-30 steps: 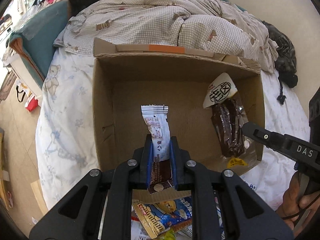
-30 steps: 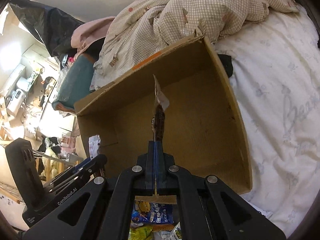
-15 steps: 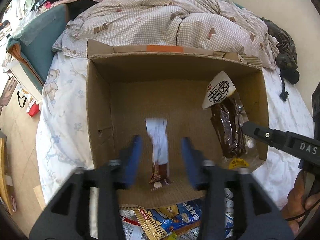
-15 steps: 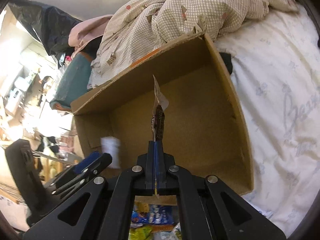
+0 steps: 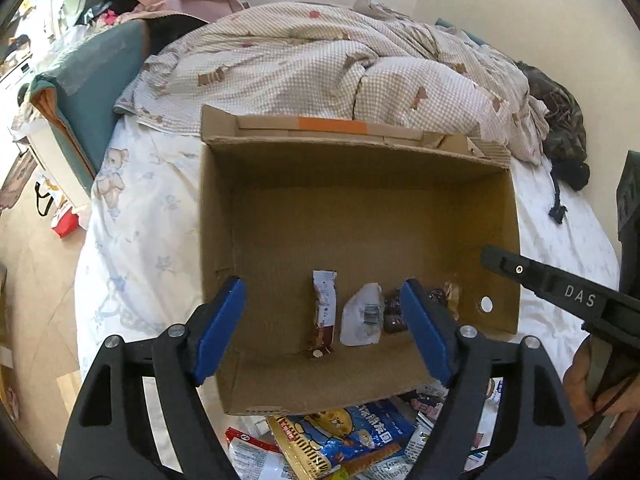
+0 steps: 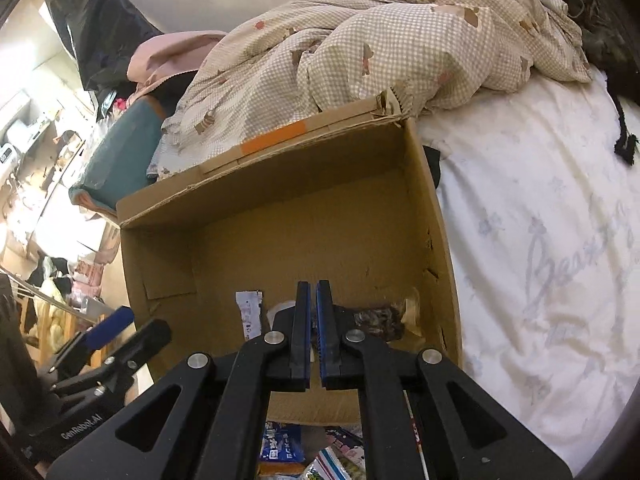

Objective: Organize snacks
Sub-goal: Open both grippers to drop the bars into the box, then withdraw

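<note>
An open cardboard box lies on the bed. On its floor by the near wall lie a slim white and brown snack bar and a clear packet of dark brown snack with a white end. My left gripper is open and empty above the near edge of the box. My right gripper stands above the packet with its jaws a narrow gap apart and nothing between them. It also shows at the right of the left wrist view.
Several loose snack packets lie on the sheet in front of the box. A checked quilt is bunched behind the box. White bedsheet lies to the right. The floor and a teal cushion are at left.
My left gripper opened and dropped the white and brown bar into the box. My right gripper let go of the dark packet, which now lies on the box floor. Both grippers pulled back.
</note>
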`<state>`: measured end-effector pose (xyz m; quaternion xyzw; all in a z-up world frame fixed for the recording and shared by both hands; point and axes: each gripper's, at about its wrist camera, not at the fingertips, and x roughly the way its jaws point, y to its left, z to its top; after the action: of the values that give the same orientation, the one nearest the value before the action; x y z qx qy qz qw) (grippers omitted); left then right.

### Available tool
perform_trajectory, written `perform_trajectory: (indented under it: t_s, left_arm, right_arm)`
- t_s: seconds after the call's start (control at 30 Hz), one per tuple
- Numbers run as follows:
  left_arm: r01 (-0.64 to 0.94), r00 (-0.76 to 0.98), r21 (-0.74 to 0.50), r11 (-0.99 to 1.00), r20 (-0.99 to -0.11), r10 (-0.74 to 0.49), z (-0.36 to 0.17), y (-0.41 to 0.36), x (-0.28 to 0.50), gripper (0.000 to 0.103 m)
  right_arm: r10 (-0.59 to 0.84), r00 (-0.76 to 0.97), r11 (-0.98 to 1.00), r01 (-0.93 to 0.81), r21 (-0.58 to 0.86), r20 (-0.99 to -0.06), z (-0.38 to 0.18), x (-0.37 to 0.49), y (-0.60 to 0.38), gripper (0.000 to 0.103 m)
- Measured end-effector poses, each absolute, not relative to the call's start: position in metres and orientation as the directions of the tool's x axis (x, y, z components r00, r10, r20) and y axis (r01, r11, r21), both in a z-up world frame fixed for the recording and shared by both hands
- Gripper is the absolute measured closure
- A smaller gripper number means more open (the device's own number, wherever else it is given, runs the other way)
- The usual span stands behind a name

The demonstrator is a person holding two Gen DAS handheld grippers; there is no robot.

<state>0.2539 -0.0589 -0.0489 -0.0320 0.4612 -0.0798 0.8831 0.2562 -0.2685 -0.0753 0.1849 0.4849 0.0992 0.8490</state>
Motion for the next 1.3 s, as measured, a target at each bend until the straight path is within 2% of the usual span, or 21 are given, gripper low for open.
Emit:
perform_trajectory:
  t_s: [0.07,0.17,0.3,0.4,0.47,0.53,0.73,0.87,1.07,1.3]
  left_arm:
    - [0.105,0.598,-0.103,0.989,-0.789,-0.145,-0.043,-0.057,0.248,0.026]
    - [0.093,0.643,-0.067,0.993,-0.758,-0.111,-0.034,-0.053,0.241,0.018]
    - [0.082,0.659,-0.071,0.994,-0.745,-0.108,-0.027,-0.047,0.237,0.018]
    - [0.081,0.665,-0.068,0.994,-0.740,-0.105,-0.023,-0.045,0.233,0.018]
    - [0.077,0.666,-0.077,0.994,-0.738,-0.109,-0.019,-0.042,0.231,0.018]
    - [0.075,0.668,-0.078,0.994,-0.736,-0.108,-0.017,-0.041,0.227,0.018]
    - [0.063,0.681,-0.085,0.994,-0.724,-0.105,-0.009,-0.028,0.207,0.018]
    - [0.052,0.691,-0.077,0.996,-0.717,-0.091,-0.004,-0.020,0.191,0.018]
    - [0.028,0.693,-0.073,0.997,-0.717,-0.072,-0.003,-0.003,0.167,0.018]
    - [0.001,0.683,-0.047,0.999,-0.730,-0.035,-0.005,0.010,0.139,0.018]
  right_arm:
    - [0.348,0.511,0.911,0.011,0.411,-0.786,-0.075,0.256,-0.270,0.097]
    - [0.346,0.517,0.912,0.009,0.410,-0.782,-0.072,0.253,-0.270,0.097]
    - [0.347,0.532,0.911,0.004,0.412,-0.773,-0.066,0.249,-0.271,0.095]
    - [0.345,0.545,0.909,0.009,0.416,-0.764,-0.061,0.245,-0.274,0.073]
    - [0.341,0.567,0.904,0.020,0.427,-0.750,-0.057,0.239,-0.277,0.041]
    - [0.325,0.590,0.905,0.033,0.425,-0.739,-0.051,0.232,-0.280,0.034]
    - [0.322,0.606,0.905,0.028,0.424,-0.727,-0.040,0.211,-0.285,0.033]
    - [0.321,0.622,0.905,0.021,0.426,-0.714,-0.035,0.191,-0.287,0.020]
    - [0.322,0.626,0.906,0.014,0.424,-0.710,-0.035,0.160,-0.288,0.009]
    - [0.317,0.610,0.915,0.005,0.404,-0.727,-0.040,0.130,-0.282,0.008]
